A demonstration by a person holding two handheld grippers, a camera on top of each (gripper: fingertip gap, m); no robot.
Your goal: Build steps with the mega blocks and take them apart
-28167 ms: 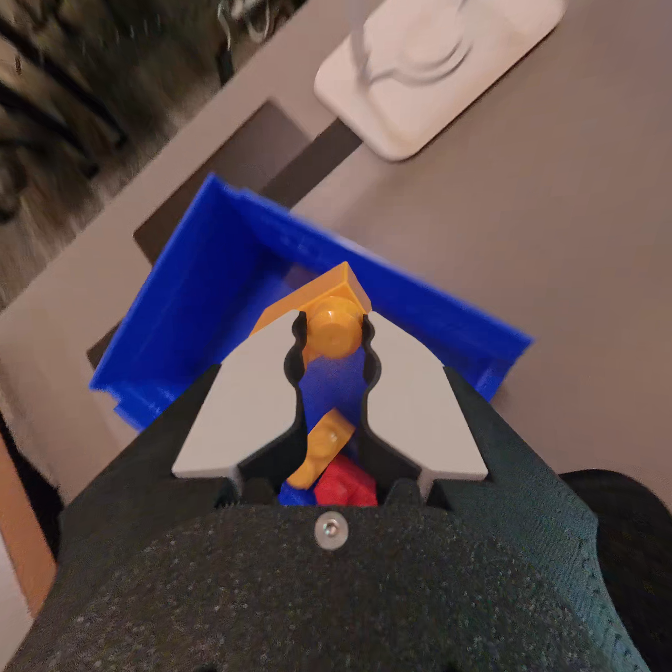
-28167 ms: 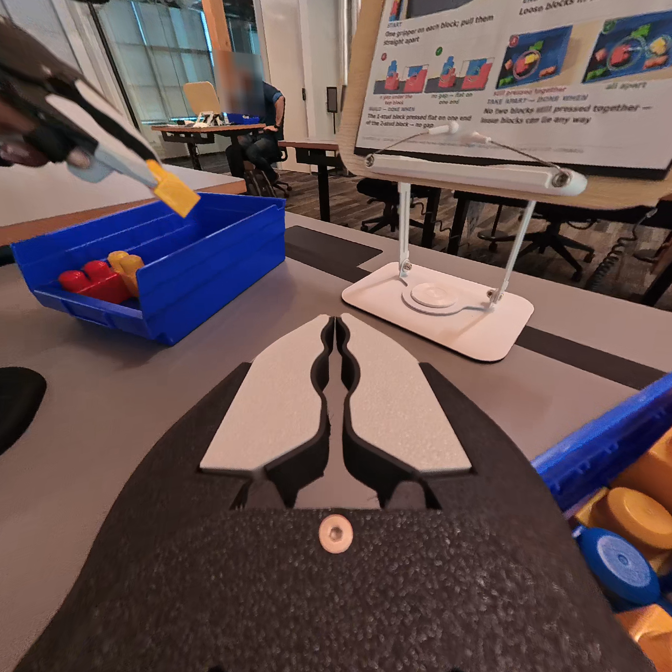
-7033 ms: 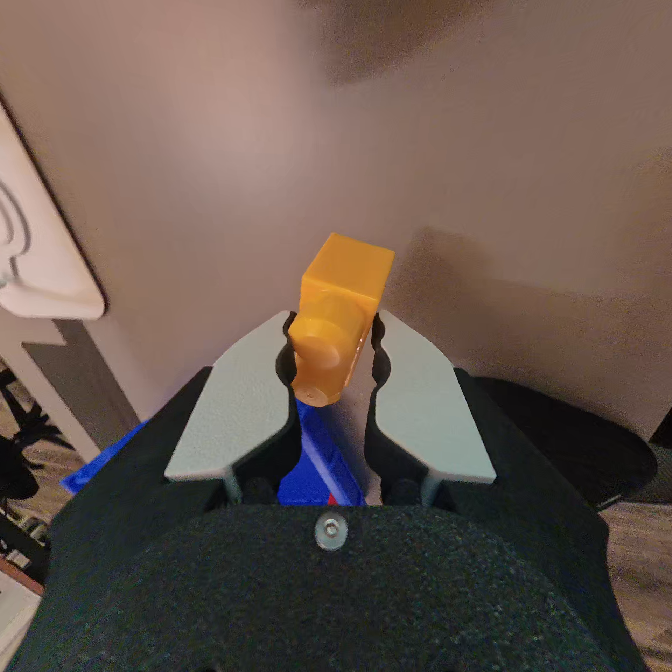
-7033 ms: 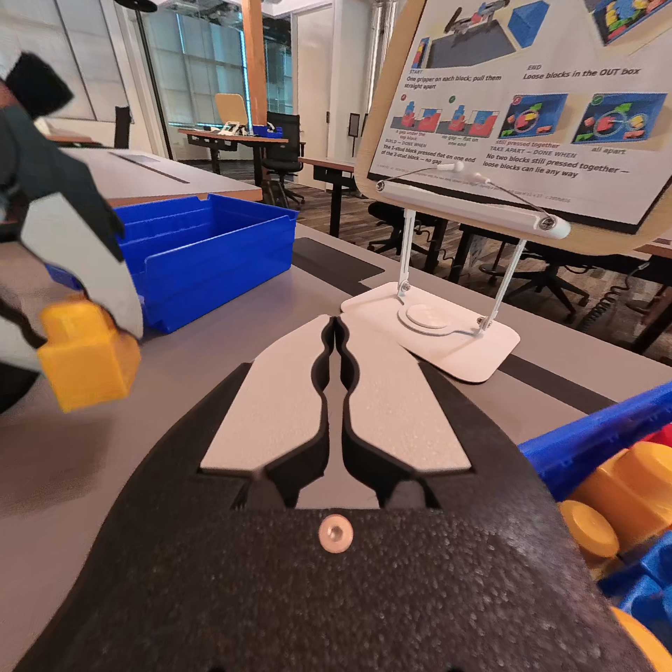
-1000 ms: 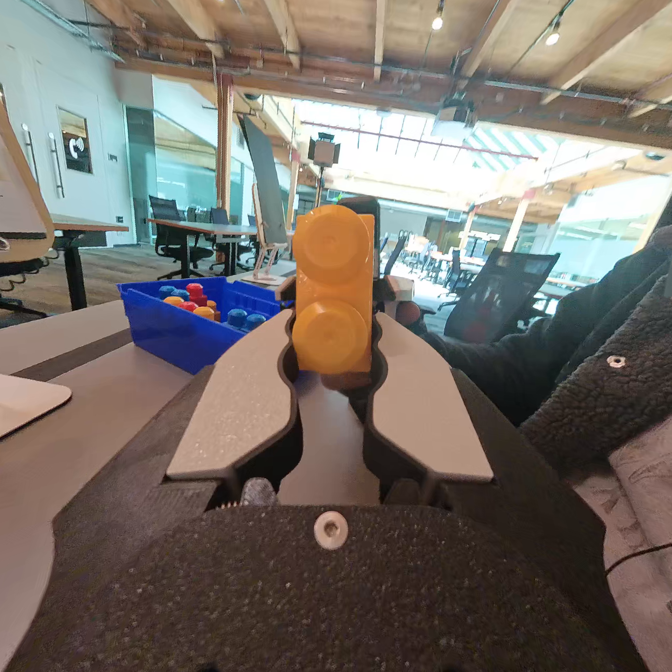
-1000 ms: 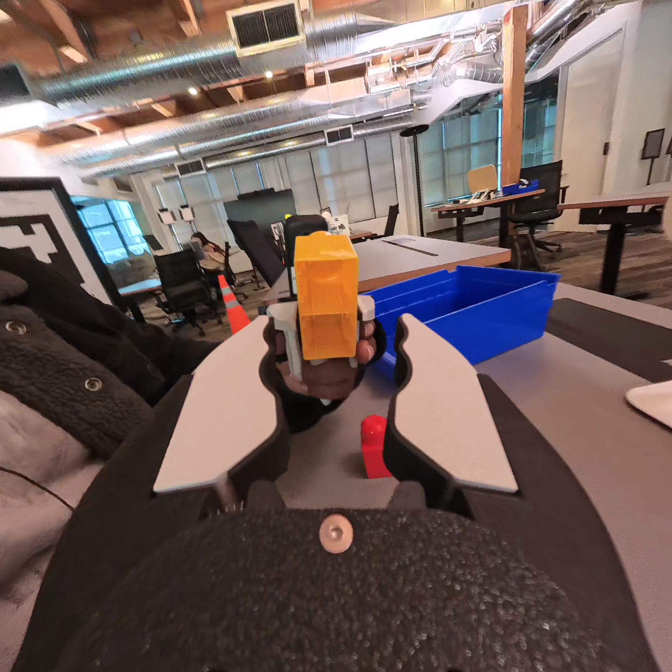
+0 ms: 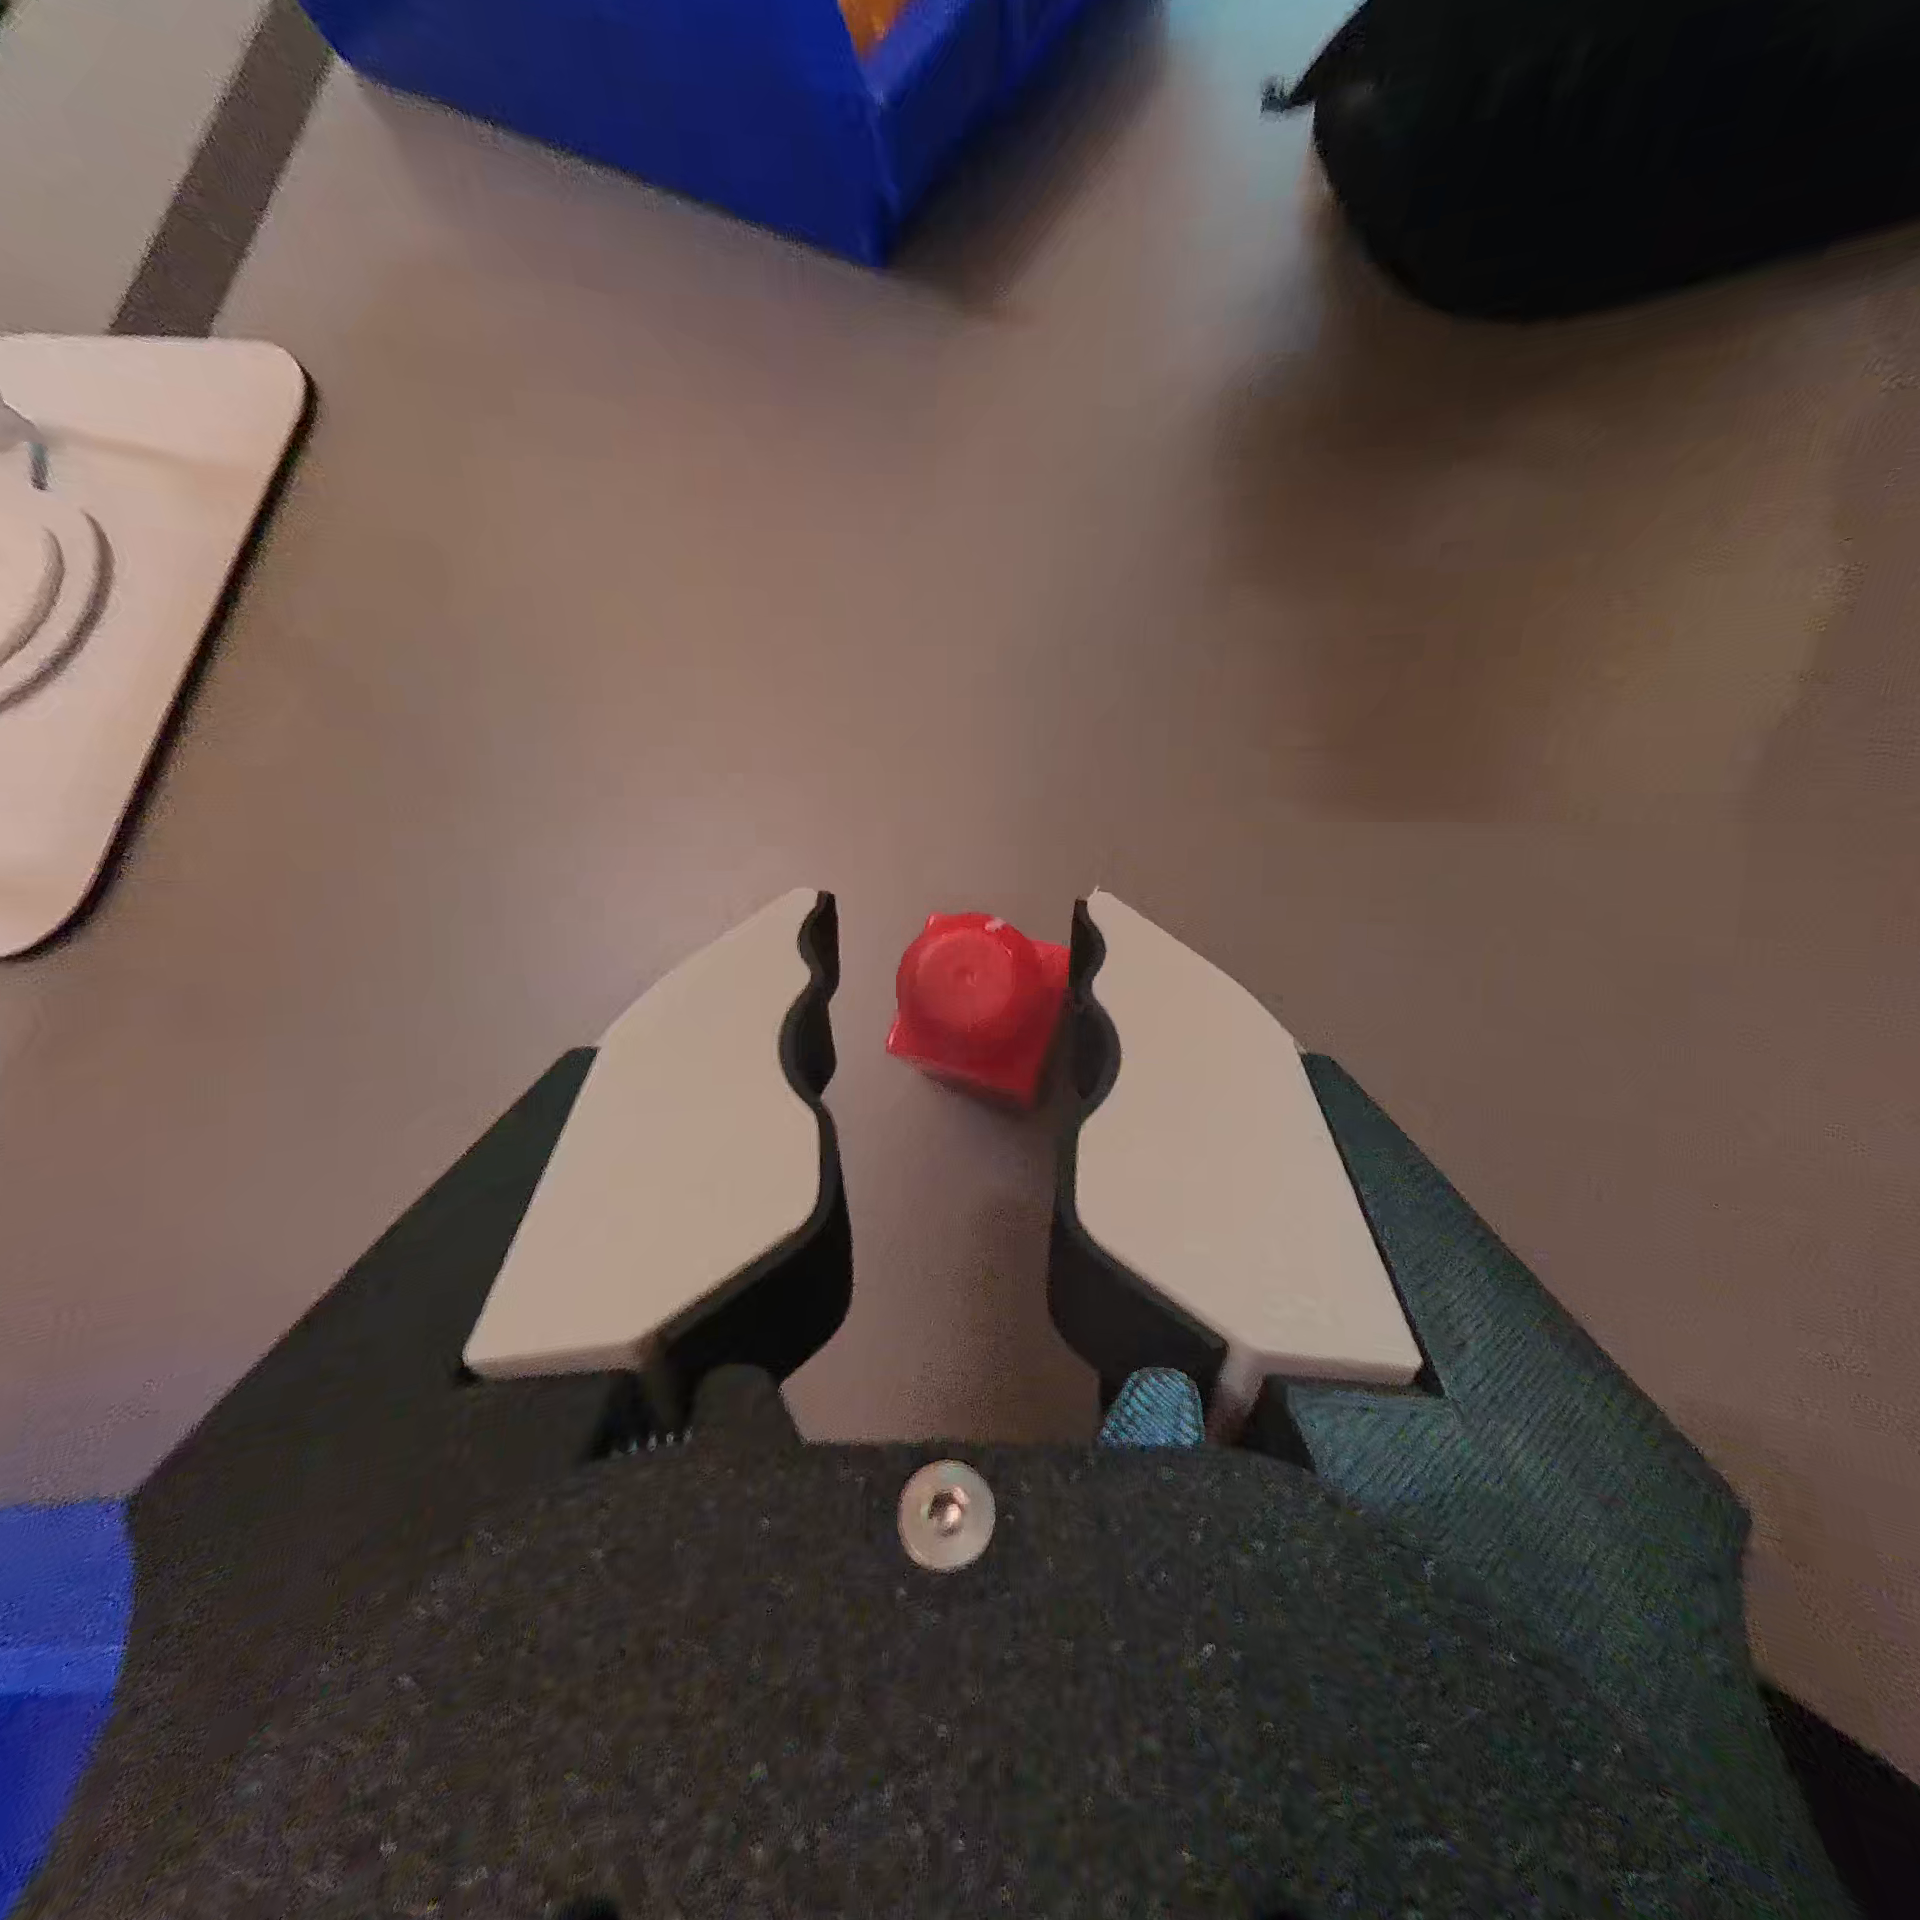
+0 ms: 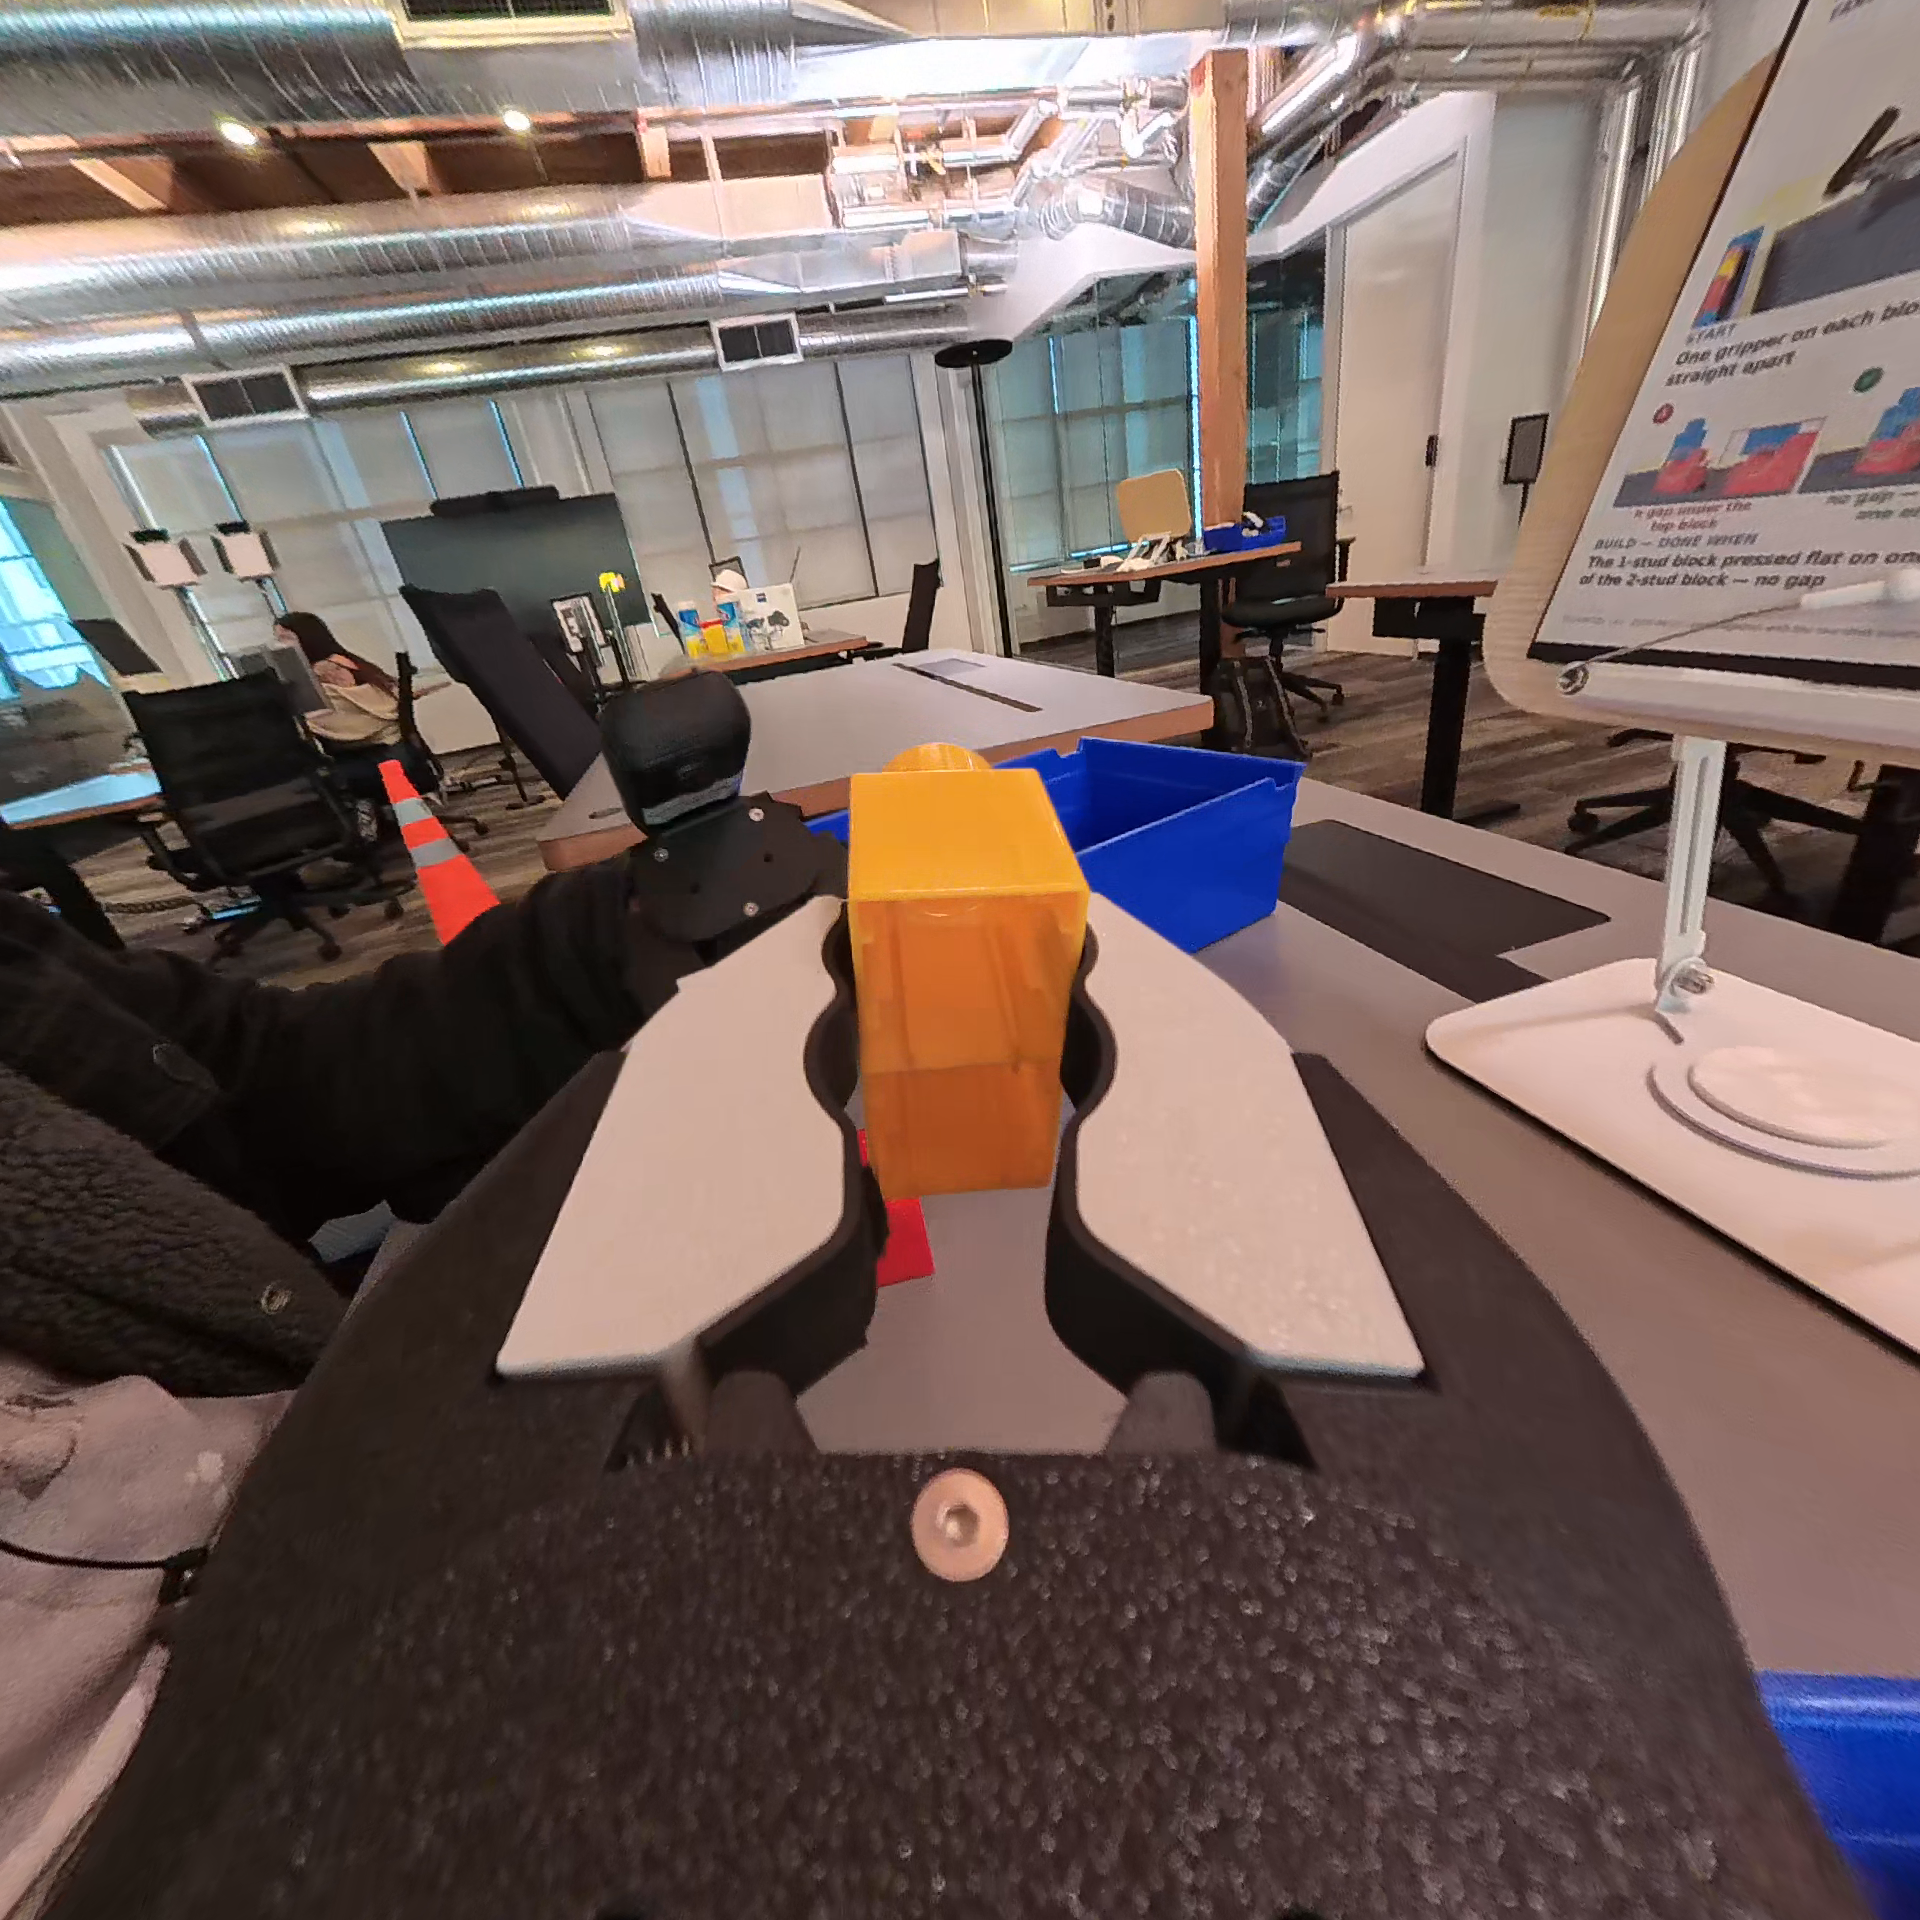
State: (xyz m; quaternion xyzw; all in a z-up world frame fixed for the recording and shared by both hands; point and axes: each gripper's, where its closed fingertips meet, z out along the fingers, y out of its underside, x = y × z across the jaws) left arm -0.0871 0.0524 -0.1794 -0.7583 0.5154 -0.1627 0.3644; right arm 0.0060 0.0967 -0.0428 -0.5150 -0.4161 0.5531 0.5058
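Red block (image 7: 975, 1006) upright on the grey counter (image 7: 727, 644), stud toward the camera, sitting between the fingertips of the left gripper (image 7: 951, 987). Jaws there moderately wide, holding nothing; block off-centre, close against or touching the right-hand finger, a clear gap on the other side, turned slightly askew to the pads. Orange block (image 8: 961, 997) clamped in the right gripper (image 8: 956, 971), long axis standing up, a stud showing at its top end, lower end hanging just above the counter. Red again glimpsed in the right wrist view, low and just left of the orange block's foot, so the two pieces near each other. Likely next: closing the left jaws on the red single-stud piece, then bringing it to the orange one. Worth centring first, since an uneven close may twist or push the block. Blue bin (image 7: 727, 94) farther ahead, white stand base (image 7: 114, 582) off to the left, both well apart from the grasp.
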